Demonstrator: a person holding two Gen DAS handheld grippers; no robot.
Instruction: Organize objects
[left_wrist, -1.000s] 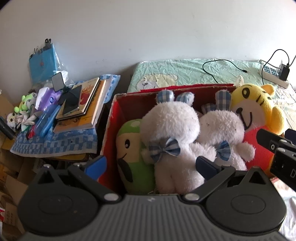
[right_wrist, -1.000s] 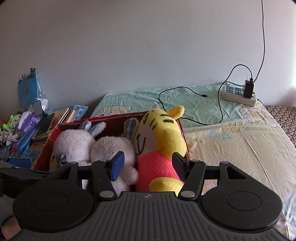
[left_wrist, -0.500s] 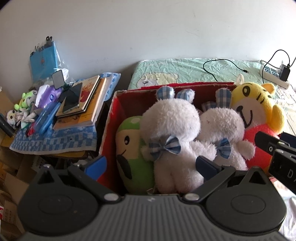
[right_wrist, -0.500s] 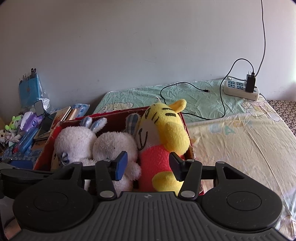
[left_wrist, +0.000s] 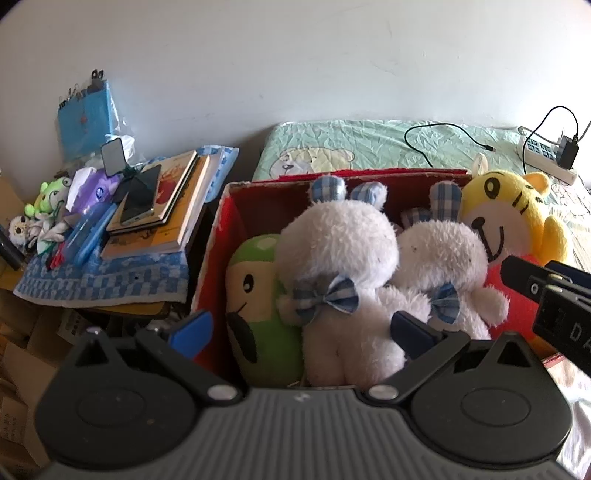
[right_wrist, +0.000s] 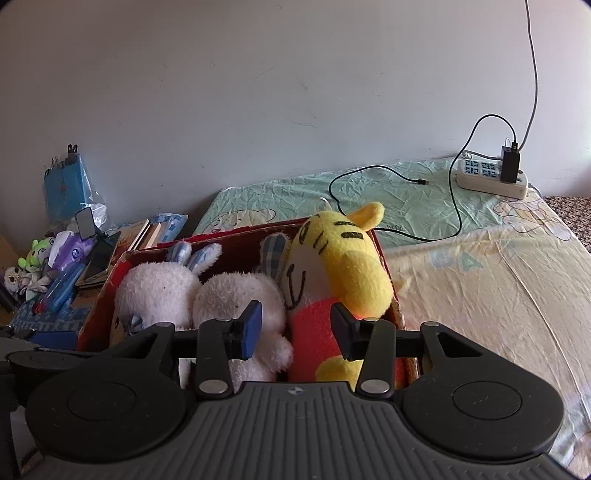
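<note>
**Plushies packed in the red box**

Plushies fill our red cardboard box (left_wrist: 216, 258), which sits on the bed against the wrinkly green sheet (right_wrist: 406, 199). From the left wrist view, going 9 to 3 o'clock: a smooth green plush (left_wrist: 258, 295), two fuzzy white bunnies (left_wrist: 340, 251) with checked blue ears and bow ties pressed side by side, then a yellow tiger (left_wrist: 509, 214) in a red top, wedged at the right end with its head above the rim. Our left gripper (left_wrist: 301, 328) is spread wide with nothing in it, blue pads either side of the green plush and first bunny. Our right gripper (right_wrist: 295, 328) is parted too, empty, hovering in front of the tiger's red belly. At 10 o'clock a stack of books (left_wrist: 166, 206) rests on a checked blue cloth (left_wrist: 103, 284).
</note>
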